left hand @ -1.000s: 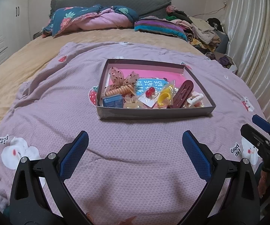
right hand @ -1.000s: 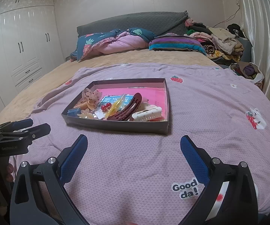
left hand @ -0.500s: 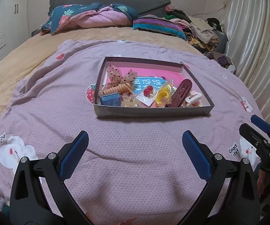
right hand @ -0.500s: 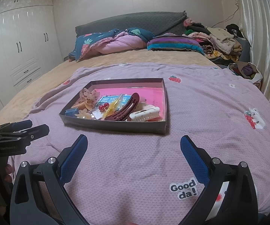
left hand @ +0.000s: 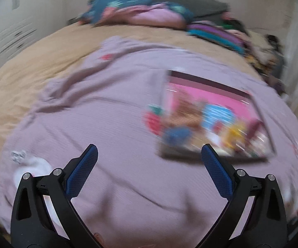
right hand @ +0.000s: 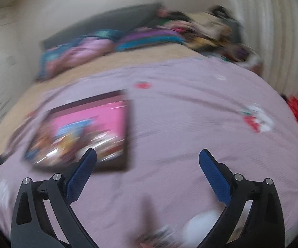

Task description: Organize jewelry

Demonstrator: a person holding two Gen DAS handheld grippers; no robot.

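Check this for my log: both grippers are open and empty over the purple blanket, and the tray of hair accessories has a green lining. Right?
Not quite. The tray has a pink lining, not green, as the right wrist view shows. The rest holds: left gripper and right gripper are open and empty over the purple blanket.

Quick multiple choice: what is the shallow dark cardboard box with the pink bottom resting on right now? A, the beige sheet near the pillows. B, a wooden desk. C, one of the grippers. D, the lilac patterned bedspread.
D: the shallow dark cardboard box with the pink bottom lies flat on the lilac patterned bedspread, ahead of both open grippers.
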